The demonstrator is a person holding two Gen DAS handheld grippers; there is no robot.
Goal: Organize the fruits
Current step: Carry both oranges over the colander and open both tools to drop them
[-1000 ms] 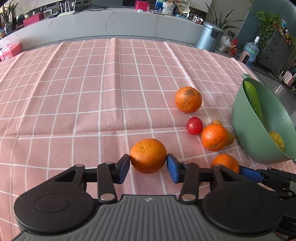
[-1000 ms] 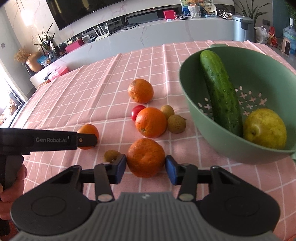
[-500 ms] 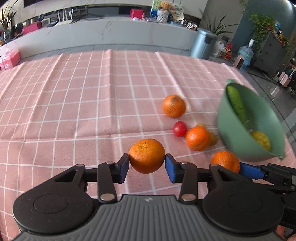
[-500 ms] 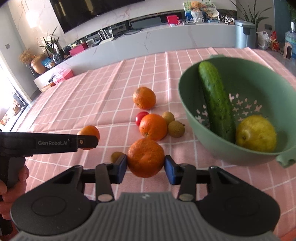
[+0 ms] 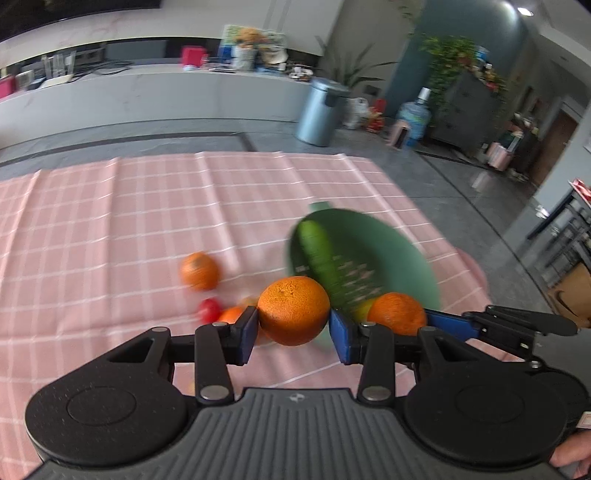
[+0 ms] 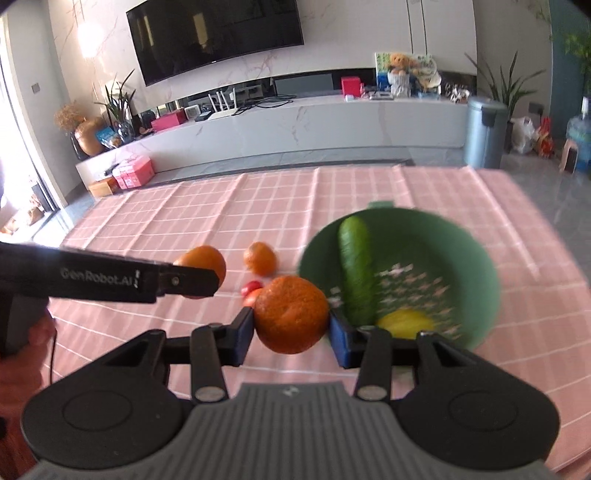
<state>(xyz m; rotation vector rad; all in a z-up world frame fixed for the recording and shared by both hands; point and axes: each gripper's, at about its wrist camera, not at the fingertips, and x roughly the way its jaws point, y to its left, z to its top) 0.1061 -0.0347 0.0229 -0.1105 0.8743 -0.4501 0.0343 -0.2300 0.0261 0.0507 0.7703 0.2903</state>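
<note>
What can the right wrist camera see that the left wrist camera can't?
Only the right wrist view shows the big TV on the wall and a yellow fruit in plain sight inside the green bowl.

Only the left wrist view shows a small red tomato whole.

Both show each gripper shut on an orange, and the cucumber in the bowl.

Your two wrist views ride close behind each tool, angled down across the tabletop (image 5: 110,221); both share the green bowl (image 5: 388,251) (image 6: 480,266), left view seeing it from further left
</note>
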